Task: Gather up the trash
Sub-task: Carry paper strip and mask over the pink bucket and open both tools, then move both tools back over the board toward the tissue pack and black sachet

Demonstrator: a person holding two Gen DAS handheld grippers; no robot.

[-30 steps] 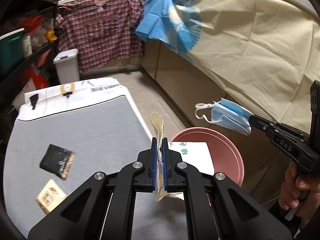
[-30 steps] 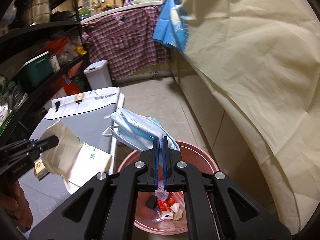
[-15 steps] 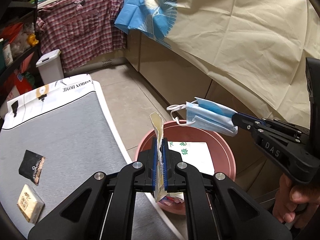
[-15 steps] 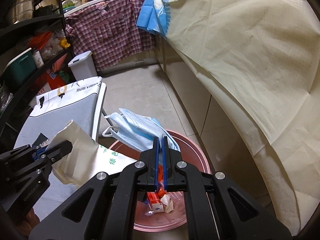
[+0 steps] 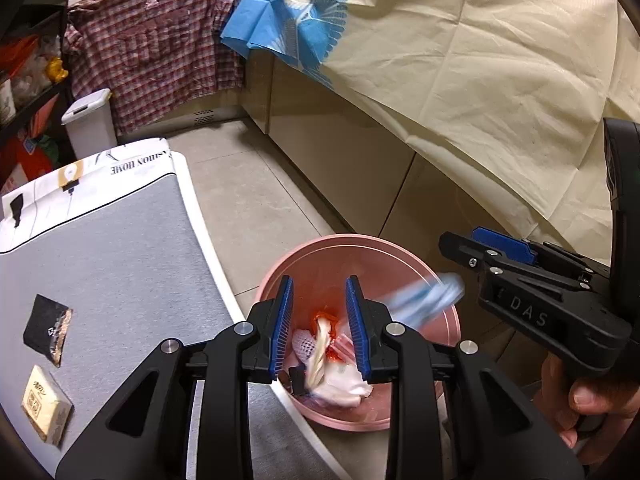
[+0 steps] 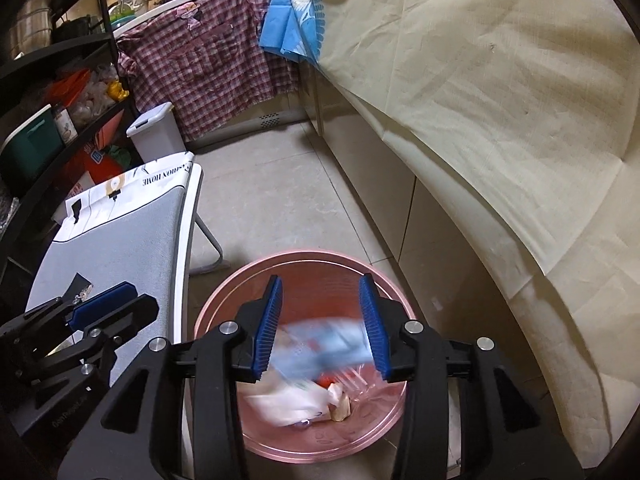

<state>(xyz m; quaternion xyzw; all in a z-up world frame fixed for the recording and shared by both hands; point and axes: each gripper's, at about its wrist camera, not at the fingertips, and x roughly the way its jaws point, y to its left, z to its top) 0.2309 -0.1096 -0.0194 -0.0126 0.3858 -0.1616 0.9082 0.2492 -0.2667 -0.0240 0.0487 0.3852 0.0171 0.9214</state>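
Both jaws just opened; blurred blue mask (image 5: 428,300) falls into pink bin (image 5: 320,248).

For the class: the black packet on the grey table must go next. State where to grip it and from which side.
Grip the black packet across its narrow width, coming from above with the left gripper: it lies flat on the grey table, so only its edges offer purchase.

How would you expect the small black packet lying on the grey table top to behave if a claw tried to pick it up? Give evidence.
The black packet lies flat, so it is probably thin, light and floppy. Being so flat against the grey table top, it may be hard to get a claw under, and might slide when pushed. Its frayed-looking brown edge suggests it is torn open and could crumple.
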